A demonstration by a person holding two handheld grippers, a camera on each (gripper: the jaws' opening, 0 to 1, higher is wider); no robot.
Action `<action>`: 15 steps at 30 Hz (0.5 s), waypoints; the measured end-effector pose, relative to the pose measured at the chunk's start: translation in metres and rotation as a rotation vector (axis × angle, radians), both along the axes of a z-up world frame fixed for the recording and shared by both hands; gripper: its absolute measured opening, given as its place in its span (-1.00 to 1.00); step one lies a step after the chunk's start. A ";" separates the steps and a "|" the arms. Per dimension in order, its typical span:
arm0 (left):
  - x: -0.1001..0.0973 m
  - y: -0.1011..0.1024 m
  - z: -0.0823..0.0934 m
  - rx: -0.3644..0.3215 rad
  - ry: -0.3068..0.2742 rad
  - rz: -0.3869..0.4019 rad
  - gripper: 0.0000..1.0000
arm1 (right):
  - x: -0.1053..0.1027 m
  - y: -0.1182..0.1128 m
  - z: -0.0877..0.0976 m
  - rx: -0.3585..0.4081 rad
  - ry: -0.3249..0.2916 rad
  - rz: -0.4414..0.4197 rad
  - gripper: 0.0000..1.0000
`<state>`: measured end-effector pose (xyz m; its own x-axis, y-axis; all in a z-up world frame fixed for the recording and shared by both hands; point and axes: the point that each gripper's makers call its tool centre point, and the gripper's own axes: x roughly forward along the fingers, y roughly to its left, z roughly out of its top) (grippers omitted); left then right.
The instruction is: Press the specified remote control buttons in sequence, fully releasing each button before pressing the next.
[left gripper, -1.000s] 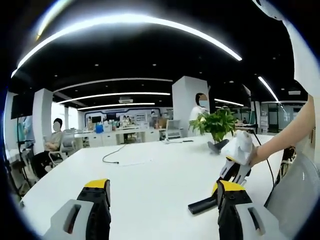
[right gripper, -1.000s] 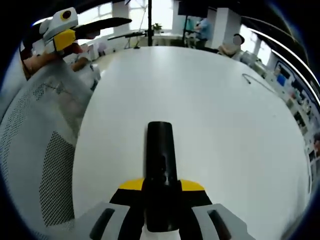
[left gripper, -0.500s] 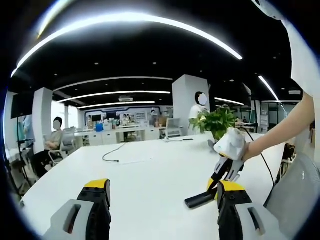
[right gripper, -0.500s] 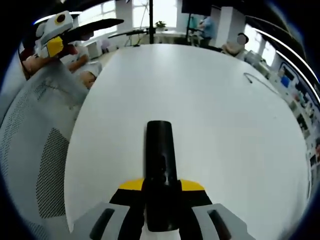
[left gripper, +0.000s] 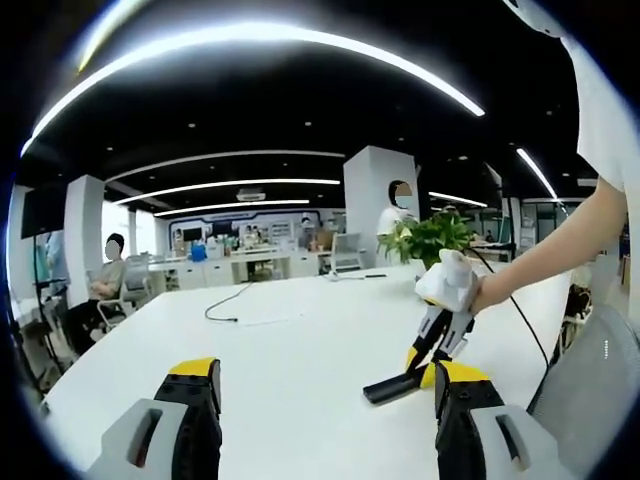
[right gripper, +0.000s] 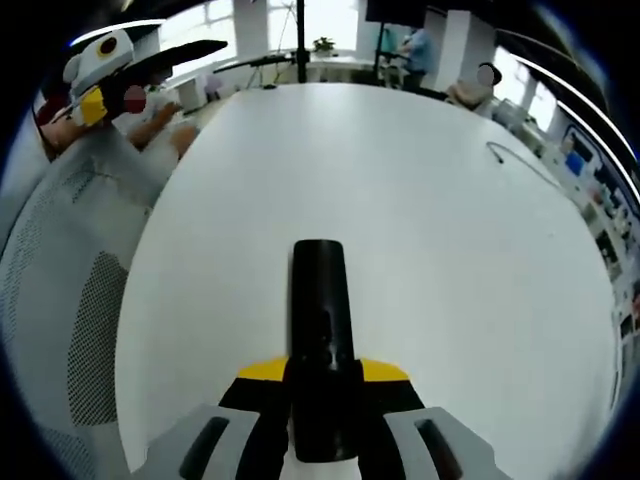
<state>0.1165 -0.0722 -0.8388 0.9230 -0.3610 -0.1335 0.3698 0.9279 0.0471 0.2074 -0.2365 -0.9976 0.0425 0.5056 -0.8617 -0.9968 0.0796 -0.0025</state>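
Observation:
A black remote (right gripper: 320,330) lies lengthwise between the yellow-tipped jaws of my right gripper (right gripper: 322,378), which is shut on its near end; its far end points out over the white table (right gripper: 420,200). In the left gripper view the same right gripper (left gripper: 424,366), held by a person's hand, tilts down and holds the remote (left gripper: 385,388) just over the table (left gripper: 300,345). My left gripper (left gripper: 325,390) stands open with nothing between its jaws. The left gripper (right gripper: 92,95) also appears at the upper left of the right gripper view.
A grey mesh chair (right gripper: 60,330) stands at the table's near edge. A thin cable (left gripper: 225,312) lies on the far part of the table, and a potted plant (left gripper: 430,240) stands behind the right gripper. People sit and stand at desks beyond.
In the left gripper view the right gripper with the remote has moved left and further over the table. The left gripper's jaws have stayed open.

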 end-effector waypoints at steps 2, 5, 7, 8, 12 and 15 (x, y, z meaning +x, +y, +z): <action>0.000 0.000 0.000 -0.001 0.001 0.001 0.83 | 0.003 0.000 0.000 -0.004 0.001 0.001 -0.57; 0.000 0.000 0.000 -0.001 0.004 0.001 0.83 | 0.009 -0.001 0.000 -0.010 0.002 0.005 -0.57; 0.000 0.000 -0.001 0.000 0.006 0.000 0.83 | 0.013 -0.002 -0.001 -0.013 0.003 0.004 -0.57; 0.001 0.000 -0.001 0.000 0.007 0.000 0.83 | 0.014 -0.002 -0.001 -0.015 0.004 0.007 -0.57; 0.001 -0.001 -0.001 0.001 0.010 0.000 0.83 | 0.020 -0.002 -0.001 -0.021 0.005 0.015 -0.57; 0.001 -0.001 -0.002 0.003 0.013 0.000 0.83 | 0.023 -0.002 -0.001 -0.029 0.006 0.026 -0.57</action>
